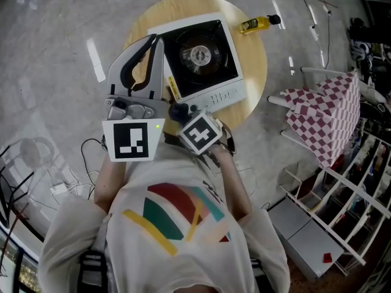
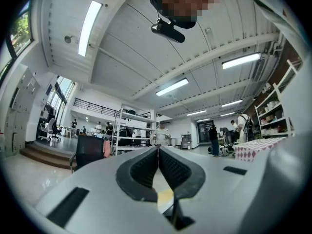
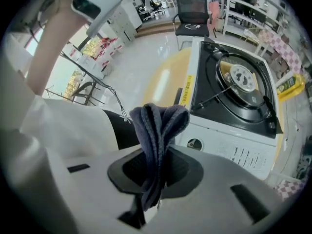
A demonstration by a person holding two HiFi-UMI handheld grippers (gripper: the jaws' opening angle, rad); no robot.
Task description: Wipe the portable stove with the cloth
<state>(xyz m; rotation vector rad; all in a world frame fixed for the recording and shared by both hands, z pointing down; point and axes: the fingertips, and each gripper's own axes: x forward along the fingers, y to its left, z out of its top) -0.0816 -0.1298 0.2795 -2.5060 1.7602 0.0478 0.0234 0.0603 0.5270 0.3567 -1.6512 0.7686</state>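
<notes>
Wiping well means lowering the cloth, clamped in the right gripper's jaws just off the stove's near corner, flat onto its top with light pressure. The left gripper, jaws together on nothing, hangs beside the stove's left edge.

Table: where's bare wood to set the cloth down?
Bare wood lies right of the stove, this side of the yellow bottle, plus a thin arc at the table's far edge. Near-left is crowded by the left hand-held gripper and right hand-held gripper.
</notes>
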